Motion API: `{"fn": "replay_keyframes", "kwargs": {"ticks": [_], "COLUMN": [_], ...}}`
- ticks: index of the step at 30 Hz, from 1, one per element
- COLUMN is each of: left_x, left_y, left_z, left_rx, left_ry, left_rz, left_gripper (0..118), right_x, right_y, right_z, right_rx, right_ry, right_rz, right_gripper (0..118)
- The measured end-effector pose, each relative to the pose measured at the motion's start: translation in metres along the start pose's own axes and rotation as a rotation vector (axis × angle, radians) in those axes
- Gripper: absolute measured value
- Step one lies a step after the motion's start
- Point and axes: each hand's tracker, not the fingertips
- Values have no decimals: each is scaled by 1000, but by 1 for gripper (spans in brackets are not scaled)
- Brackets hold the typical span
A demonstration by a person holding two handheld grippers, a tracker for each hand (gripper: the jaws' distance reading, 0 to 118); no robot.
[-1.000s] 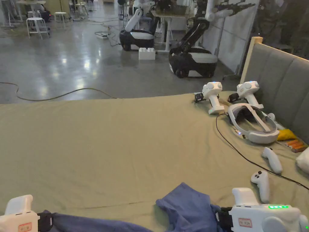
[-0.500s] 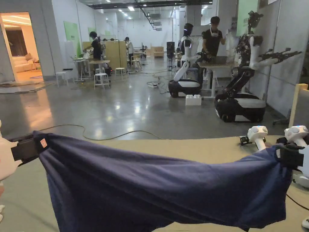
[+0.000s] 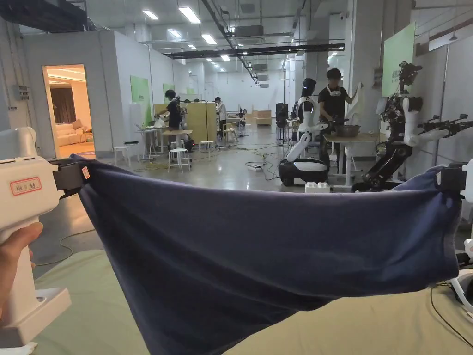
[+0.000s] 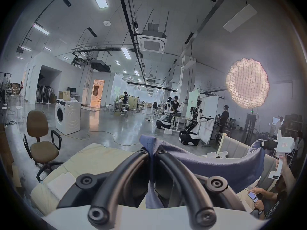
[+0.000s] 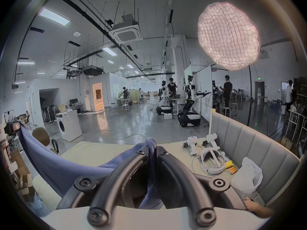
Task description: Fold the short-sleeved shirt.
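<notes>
Shirt (image 3: pixel 258 259) hangs in the air above the bed (image 3: pixel 379 323), a dark blue sheet stretched between the two tongs and sagging in the middle. In the head view the left tongs (image 3: pixel 76 178) sit at about nine o'clock and the right tongs (image 3: pixel 447 181) at about three o'clock, so the cloth's long axis runs straight across from one to the other, roughly level. Each pair of tongs is clenched on the fabric: in the left gripper view a bunch of blue cloth is pinched between the black jaws of the left tongs (image 4: pixel 152 152) and pokes out past their tips, and the right gripper view has the same at the right tongs (image 5: pixel 152 150). The lower edge of the shirt droops toward six o'clock, and from here I cannot tell whether it touches the bed.

I judge this to be the spreading step: the shirt held up taut before being laid flat. The bed lies below and ahead of both hands, neither clearly nearer to it. A headset (image 5: pixel 212 162) and spare controllers (image 5: pixel 192 144) rest at the bed's right side, so the laying down should keep left of them.
</notes>
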Motion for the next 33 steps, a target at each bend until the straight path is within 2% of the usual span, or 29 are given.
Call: {"fn": "replay_keyframes", "kwargs": {"ticks": [6,7,9,12,15,19,25,28,33], "left_x": [-2,-2,-1,0,1,-2,0,1,-11], "left_y": [-3,-4,-6,-8,-12,-18,-37,-60,-165], "left_z": [-34,-40,-55,-83,-113,-146,-186,-204,-218], "left_rx": [-13,-17,-24,-54,-61,-65,-107,-149,-334], "left_ry": [17,21,34,48,86,96,100,104,109], "left_rz": [-5,-2,-12,-13,-40,-46,-61,-57,12], "left_gripper": [6,6,6,6,6,6,6,6,6], "right_x": [-4,-5,-11,-17,-19,-12,-5,-5,-3], "right_y": [0,1,-1,0,1,2,-13,-39,-138], "right_z": [-31,-38,-53,-82,-112,-147,-197,-214,-241], "right_rx": [-13,-18,-18,-14,-21,-37,-96,-134,-342], "right_ry": [-26,-31,-101,-111,-112,-95,-114,-100,-80], "right_rz": [28,39,85,128,119,58,66,63,58], "right_gripper": [8,8,8,8,8,8,8,8,8]}}
